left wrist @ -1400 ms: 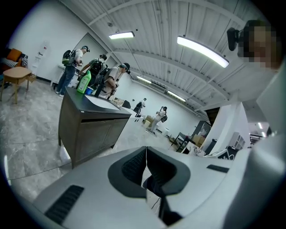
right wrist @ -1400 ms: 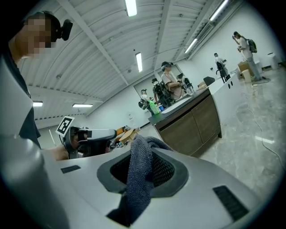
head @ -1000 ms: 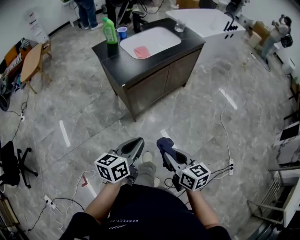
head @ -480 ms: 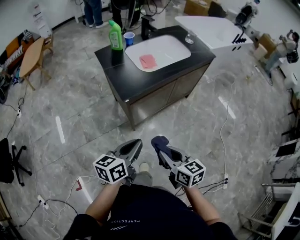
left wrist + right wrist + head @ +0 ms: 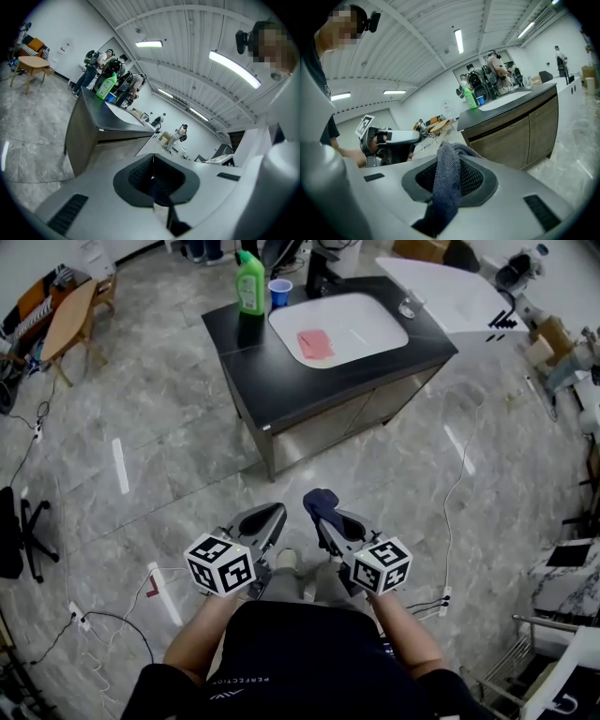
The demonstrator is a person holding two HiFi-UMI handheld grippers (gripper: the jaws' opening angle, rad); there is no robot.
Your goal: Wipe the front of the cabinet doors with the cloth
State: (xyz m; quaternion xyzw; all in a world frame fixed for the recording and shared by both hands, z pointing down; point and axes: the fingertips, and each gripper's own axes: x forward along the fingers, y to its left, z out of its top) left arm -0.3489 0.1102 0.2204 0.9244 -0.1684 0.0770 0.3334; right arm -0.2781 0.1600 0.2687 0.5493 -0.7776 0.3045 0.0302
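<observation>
The cabinet [image 5: 309, 432] now sits higher, further right and larger in the head view, so the person seems to have stepped nearer, while both grippers hold much the same place low in the frame. The right gripper [image 5: 323, 514] has its fingers closed on the cloth [image 5: 446, 183], a dark blue-grey towel that bunches above the tips and hangs down between them. The left gripper [image 5: 270, 515] is closed on nothing, its fingers meeting with no gap. The doors [image 5: 394, 399], two brown panels on the cabinet's near face under the black desk [image 5: 253, 371], are still well apart from both grippers across open floor [image 5: 187, 474], so I judge the step in hand to be the approach, with no wiping begun. To do it well, keep closing in squarely on the near face and get low, since the doors sit under the desk edge. Lead with the bunched end of the cloth so that fabric, not the hard fingers, meets the wood. Press flat and work each door in overlapping strokes, top to bottom. A white cable [image 5: 461, 474] trails on the floor to the right and is worth stepping clear of.
</observation>
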